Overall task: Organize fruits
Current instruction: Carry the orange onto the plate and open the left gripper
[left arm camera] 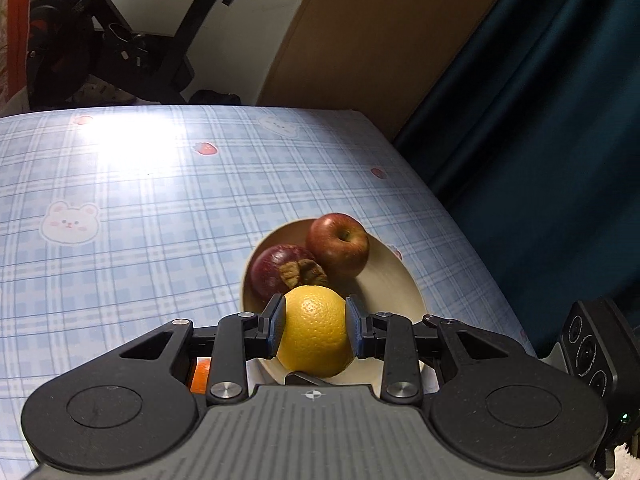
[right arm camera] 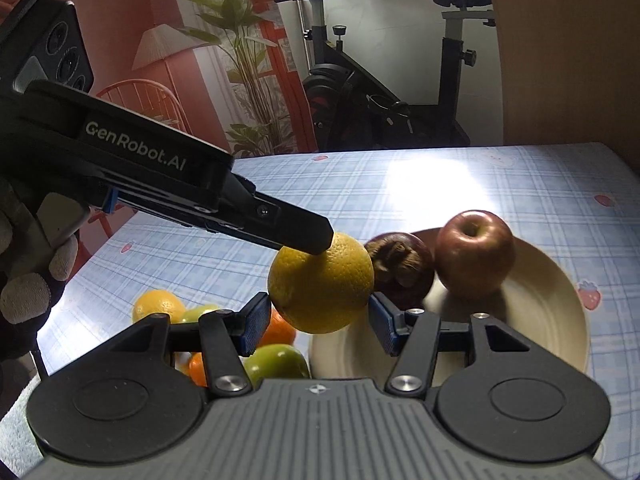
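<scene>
Left wrist: left gripper (left arm camera: 315, 328) clamps yellow orange (left arm camera: 314, 332) over bowl's (left arm camera: 394, 280) near rim, level, pointing across the table.

Right wrist: right gripper (right arm camera: 316, 322) spread wide, empty; orange (right arm camera: 321, 283) held aloft beyond it, bowl (right arm camera: 540, 320) near table's right edge.

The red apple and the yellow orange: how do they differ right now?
The red apple rests in the cream bowl; the yellow orange is clamped in the left gripper, held above the bowl's near rim. The apple's skin is smooth and glossy, the orange's dimpled. The apple shows a stem dimple on top. Both are round and similar in size.
</scene>
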A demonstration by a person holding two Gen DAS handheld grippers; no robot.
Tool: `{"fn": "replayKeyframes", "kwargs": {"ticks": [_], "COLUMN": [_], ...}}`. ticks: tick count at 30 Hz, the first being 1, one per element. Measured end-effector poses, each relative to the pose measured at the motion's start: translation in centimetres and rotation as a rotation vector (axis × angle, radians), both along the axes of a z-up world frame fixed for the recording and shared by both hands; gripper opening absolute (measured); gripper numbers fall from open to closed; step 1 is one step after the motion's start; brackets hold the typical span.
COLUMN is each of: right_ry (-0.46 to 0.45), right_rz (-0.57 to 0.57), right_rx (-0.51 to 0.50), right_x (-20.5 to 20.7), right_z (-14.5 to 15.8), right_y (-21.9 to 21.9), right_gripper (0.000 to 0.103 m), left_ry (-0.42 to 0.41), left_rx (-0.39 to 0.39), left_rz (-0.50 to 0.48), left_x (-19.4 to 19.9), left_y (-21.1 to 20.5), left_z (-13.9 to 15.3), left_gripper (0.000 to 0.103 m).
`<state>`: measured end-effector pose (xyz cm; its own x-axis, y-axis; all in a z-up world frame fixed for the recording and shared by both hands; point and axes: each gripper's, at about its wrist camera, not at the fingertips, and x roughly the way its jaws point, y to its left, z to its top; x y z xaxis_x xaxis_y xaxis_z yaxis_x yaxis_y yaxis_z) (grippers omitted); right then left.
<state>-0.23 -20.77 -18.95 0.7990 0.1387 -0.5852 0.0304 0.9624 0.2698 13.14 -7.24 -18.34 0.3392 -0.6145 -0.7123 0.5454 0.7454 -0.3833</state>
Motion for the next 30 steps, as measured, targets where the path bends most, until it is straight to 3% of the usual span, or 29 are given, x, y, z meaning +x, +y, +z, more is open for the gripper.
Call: {"fn": "replayKeyframes", "kwargs": {"ticks": [6, 11, 17, 30], "right_ry": [0.031, 0.059, 0.091, 0.088], "right_rz": [-0.037, -0.049, -0.040, -0.016], "right_rx": [0.027, 0.063, 0.094, 0.101], "right_x": [-1.7, -1.1, -0.3, 2.2], "right_z": [-0.9, -1.6, -2.5, -2.8], "right_y": [-1.4, -2.0, -2.0, -1.7], "right_gripper": [0.057, 0.057, 0.057, 0.057], "left_ry": [0.001, 0.020, 0.056, 0.030], "left_rx": [0.048, 0.074, 0.082, 0.088], "left_rz": [-0.062, -0.053, -0.024, 0.039], "left_x": [-1.0, -0.6, 0.2, 1.2], "left_y": [-2.8, -3.6, -2.9, -1.2], "left_z": [-1.2, -2.5, -3.5, -3.1], "left_gripper": [0.034, 0.034, 0.034, 0.034]}}
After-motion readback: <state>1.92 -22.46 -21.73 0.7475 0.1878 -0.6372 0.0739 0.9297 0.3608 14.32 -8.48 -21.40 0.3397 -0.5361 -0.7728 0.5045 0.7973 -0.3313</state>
